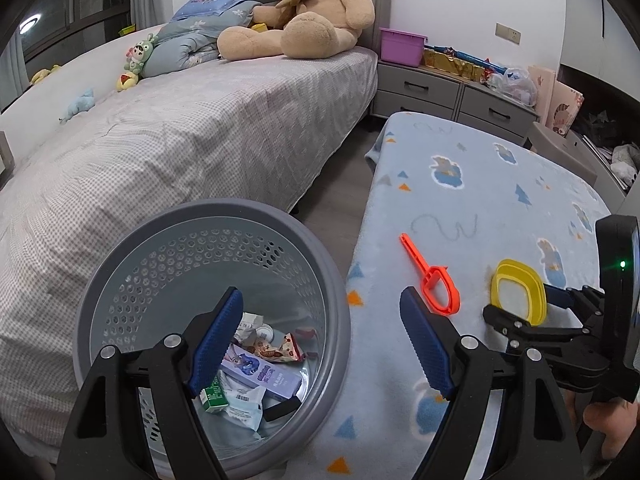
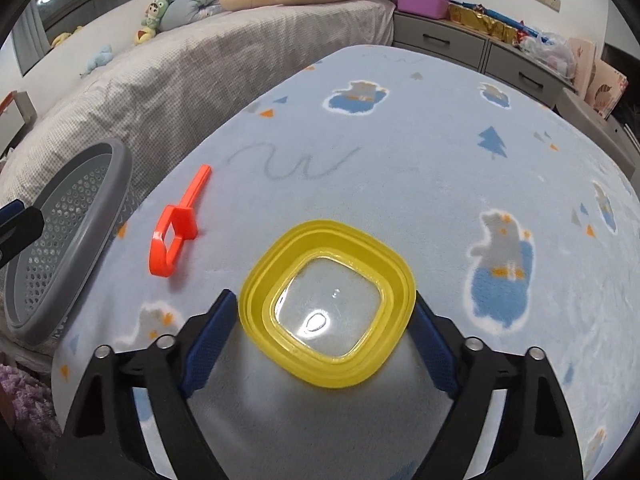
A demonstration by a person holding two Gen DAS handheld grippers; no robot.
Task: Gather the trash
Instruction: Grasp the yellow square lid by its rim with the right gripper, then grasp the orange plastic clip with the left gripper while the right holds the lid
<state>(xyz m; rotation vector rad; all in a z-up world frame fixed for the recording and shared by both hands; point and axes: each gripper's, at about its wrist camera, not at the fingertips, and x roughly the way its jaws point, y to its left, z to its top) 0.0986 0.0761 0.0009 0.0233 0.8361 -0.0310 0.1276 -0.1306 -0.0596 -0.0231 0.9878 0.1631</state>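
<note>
A grey perforated trash basket (image 1: 100, 280) stands between the bed and the blanket-covered table (image 1: 480, 208); it holds several wrappers and small boxes (image 1: 260, 372). My left gripper (image 1: 324, 340) is open and empty, over the basket's right rim. A yellow square lid with a clear centre (image 2: 326, 308) lies on the blanket, and my right gripper (image 2: 326, 332) has a finger on each side of it, touching its edges. The lid (image 1: 520, 296) and right gripper (image 1: 532, 312) also show in the left wrist view. An orange plastic clip (image 2: 176, 228) (image 1: 434, 284) lies left of the lid.
A bed (image 1: 180, 140) with a big teddy bear (image 1: 308, 12), a folded quilt and small plush toys is at the left. Grey drawers (image 1: 440, 88) with a purple bin (image 1: 400, 44) and gold packages stand behind the table. The basket also shows in the right wrist view (image 2: 60, 248).
</note>
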